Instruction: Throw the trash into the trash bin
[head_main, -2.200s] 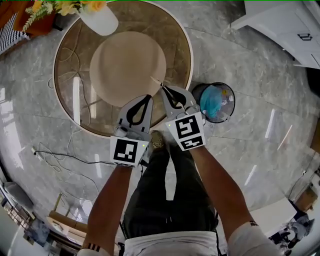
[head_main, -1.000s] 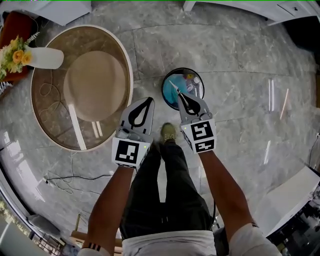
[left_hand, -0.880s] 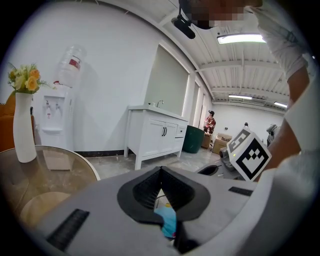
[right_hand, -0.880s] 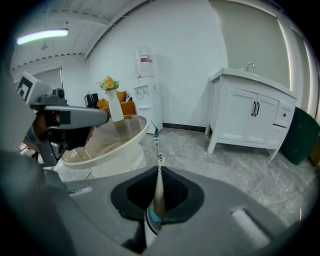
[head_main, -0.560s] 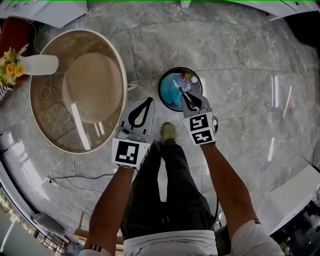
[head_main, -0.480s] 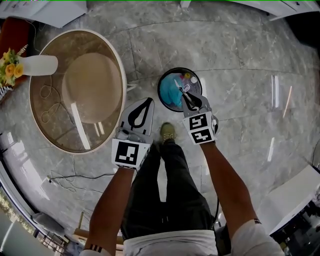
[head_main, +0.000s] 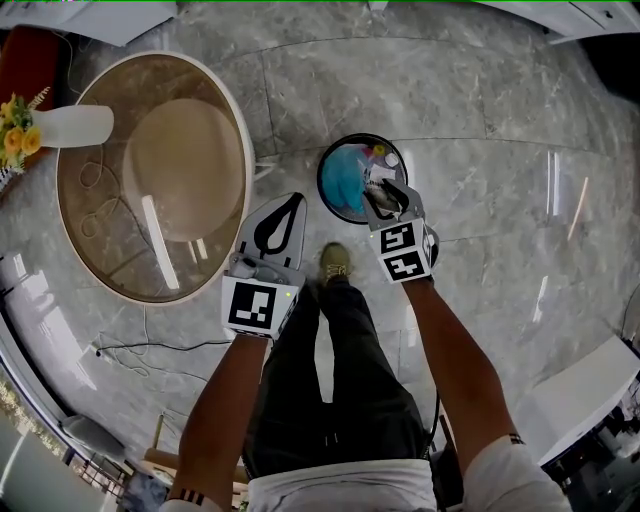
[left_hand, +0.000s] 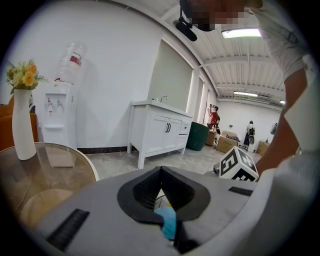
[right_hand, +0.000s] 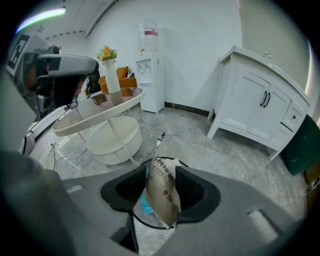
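The round black trash bin (head_main: 327, 190) stands on the marble floor and holds a blue bag (head_main: 347, 178) and other litter. My right gripper (head_main: 387, 188) hangs over the bin's right side, pointing steeply down. Its jaws have just been opening, and a tan printed packet (right_hand: 162, 192) hangs loosely between them above the bin's rim (right_hand: 150, 223). My left gripper (head_main: 297, 198) is shut and empty, held beside the bin's left edge. Through its jaws (left_hand: 160, 169) a sliver of the blue bag (left_hand: 166, 222) shows.
A round glass table (head_main: 150, 180) with a white vase of yellow flowers (head_main: 70, 125) stands left of the bin. The person's shoe (head_main: 334, 262) is just short of the bin. A cable (head_main: 130, 350) trails on the floor. A white cabinet (right_hand: 260, 110) stands beyond.
The right gripper has sunk toward the bin and its jaws have parted. The packet has slipped lower between them. The left gripper has barely moved.
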